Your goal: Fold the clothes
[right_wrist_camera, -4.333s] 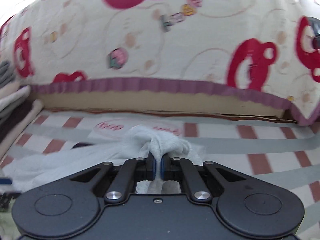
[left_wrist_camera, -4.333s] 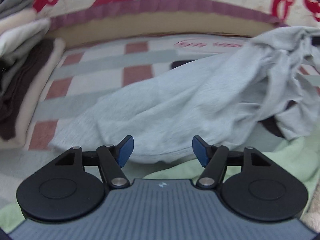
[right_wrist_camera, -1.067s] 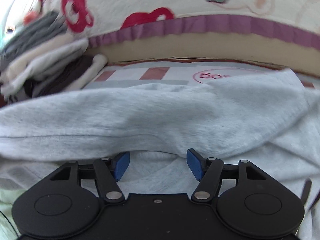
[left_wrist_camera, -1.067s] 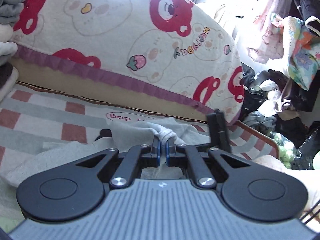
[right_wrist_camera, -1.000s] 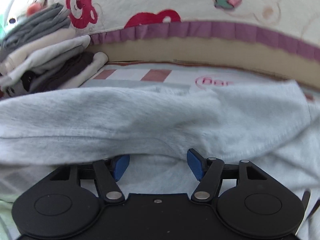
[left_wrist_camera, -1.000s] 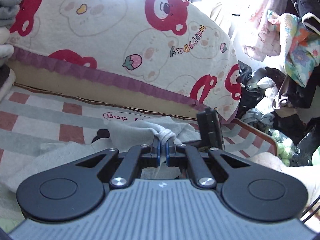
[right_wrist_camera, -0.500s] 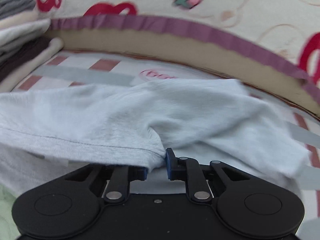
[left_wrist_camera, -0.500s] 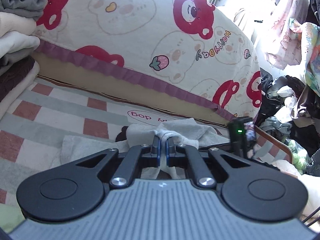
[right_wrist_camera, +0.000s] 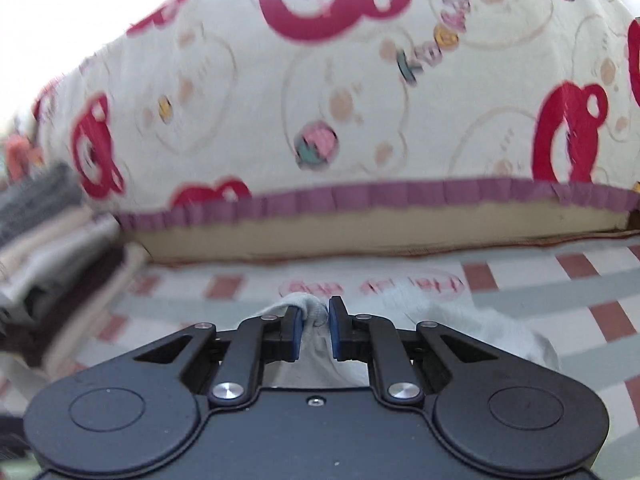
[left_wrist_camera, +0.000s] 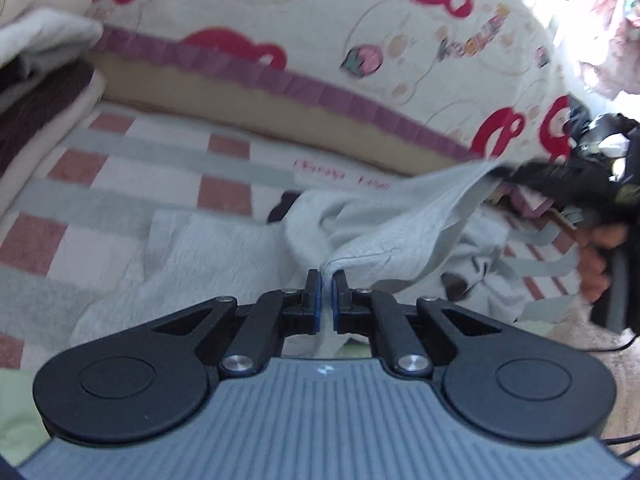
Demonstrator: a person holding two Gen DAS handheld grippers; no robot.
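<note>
I have both claws, left claw (left_wrist_camera: 326, 280) and right claw (right_wrist_camera: 313, 316), clamped on the grey garment (left_wrist_camera: 384, 224), lifted before the bear cushion (right_wrist_camera: 320, 100); next it needs spreading flat.

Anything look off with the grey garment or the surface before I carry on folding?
The grey garment is bunched and twisted between the left tool and right tool, not spread flat. A dark item peeks out beneath it. No damage visible.

Light grey garment (left_wrist_camera: 224, 252); red-bear cream quilt (right_wrist_camera: 360, 120), purple trim; pink-grey checked sheet (left_wrist_camera: 132, 176).
</note>
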